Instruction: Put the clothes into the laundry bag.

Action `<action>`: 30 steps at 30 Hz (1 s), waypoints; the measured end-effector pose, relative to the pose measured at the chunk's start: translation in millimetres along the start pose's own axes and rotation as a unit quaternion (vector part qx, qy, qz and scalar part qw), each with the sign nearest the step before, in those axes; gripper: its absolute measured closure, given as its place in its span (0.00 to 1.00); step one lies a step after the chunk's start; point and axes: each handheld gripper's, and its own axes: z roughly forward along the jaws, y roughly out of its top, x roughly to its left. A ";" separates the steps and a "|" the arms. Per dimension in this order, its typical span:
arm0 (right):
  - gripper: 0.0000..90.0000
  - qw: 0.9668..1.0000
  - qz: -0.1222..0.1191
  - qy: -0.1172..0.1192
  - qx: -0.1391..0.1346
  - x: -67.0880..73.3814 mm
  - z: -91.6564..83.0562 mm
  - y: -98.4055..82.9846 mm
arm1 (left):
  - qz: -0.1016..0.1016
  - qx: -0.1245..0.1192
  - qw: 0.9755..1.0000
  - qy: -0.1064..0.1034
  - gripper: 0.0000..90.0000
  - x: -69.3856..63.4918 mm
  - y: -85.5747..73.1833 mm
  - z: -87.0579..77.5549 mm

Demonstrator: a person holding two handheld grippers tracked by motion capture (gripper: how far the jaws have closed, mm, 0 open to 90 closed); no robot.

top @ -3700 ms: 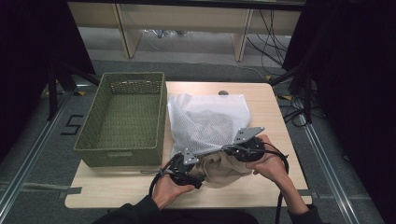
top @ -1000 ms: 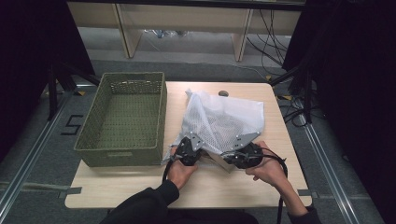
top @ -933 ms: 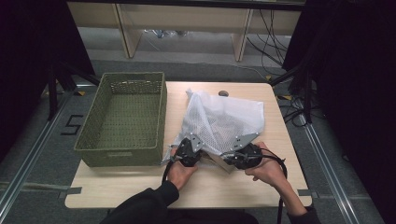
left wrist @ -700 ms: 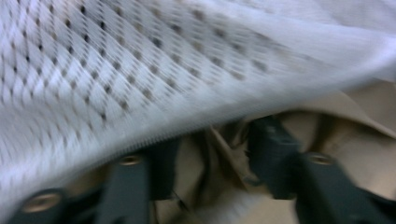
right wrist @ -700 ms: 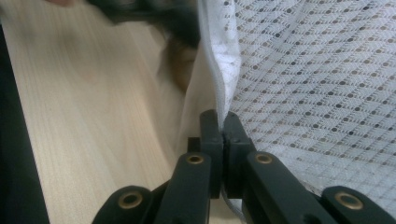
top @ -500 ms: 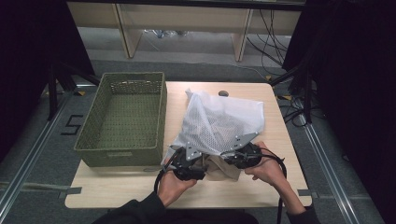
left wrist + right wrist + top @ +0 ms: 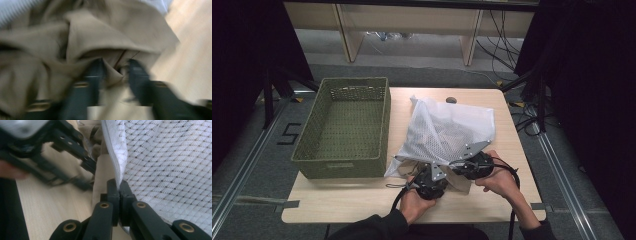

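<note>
A white mesh bag (image 7: 452, 130) lies on the table with beige cloth (image 7: 100, 37) inside, spilling from its near mouth. My right gripper (image 7: 118, 186) is shut on the bag's stitched rim (image 7: 112, 157) and sits at the near right of the bag (image 7: 455, 165). My left gripper (image 7: 116, 70) is at the bag's mouth (image 7: 443, 173), close beside the right one. Its jaws have just been closing and stand a little apart, with a fold of the beige cloth between them. That view is blurred. Its fingers (image 7: 85, 167) also show in the right gripper view.
A green woven basket (image 7: 342, 162) stands empty on the table's left half, next to the bag. A small dark object (image 7: 451, 99) lies at the table's far edge. Bare wood (image 7: 337, 202) runs along the near left. Cables trail from both grippers.
My left hand has left the bag's near left edge and moved right and nearer, to the beige cloth at the bag's mouth. The right gripper kept still.
</note>
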 end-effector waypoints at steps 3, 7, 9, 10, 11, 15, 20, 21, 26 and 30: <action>1.00 1.000 0.001 -0.007 -0.003 -1.3 -3.7 -1.6 | -0.024 -0.023 0.999 0.021 0.98 13.6 10.9 -0.3; 1.00 1.000 0.004 -0.001 -0.008 -1.3 -5.7 -1.5 | -0.048 -0.077 0.993 0.076 0.99 38.5 27.7 -6.3; 1.00 1.000 0.002 0.004 -0.007 -0.6 -3.9 -1.0 | -0.059 -0.091 0.990 0.093 0.98 47.6 30.9 -3.9; 1.00 1.000 0.010 0.004 -0.004 0.8 -3.0 -1.1 | -0.055 -0.087 0.990 0.095 0.98 50.3 30.0 -1.7; 1.00 1.000 0.003 0.008 -0.004 1.3 -0.7 -0.9 | -0.050 -0.078 0.991 0.097 0.97 51.0 27.5 1.0; 1.00 1.000 0.001 0.018 0.012 3.5 10.8 -3.2 | -0.052 -0.063 0.993 0.088 0.92 45.8 16.0 10.6; 1.00 0.999 0.008 0.020 0.024 4.4 27.8 -8.7 | -0.079 -0.050 0.994 0.051 0.76 42.0 9.4 0.6; 1.00 0.999 0.004 0.019 0.029 2.9 31.7 -10.3 | -0.074 -0.046 0.995 0.045 0.71 41.9 8.5 -2.7; 1.00 0.999 0.028 0.016 0.030 -5.2 36.8 -17.1 | -0.090 -0.016 0.996 0.014 0.45 32.4 -5.2 -26.2; 1.00 0.999 0.027 0.016 0.030 -7.4 37.6 -18.4 | -0.079 -0.001 0.997 -0.003 0.36 21.6 -12.0 -28.0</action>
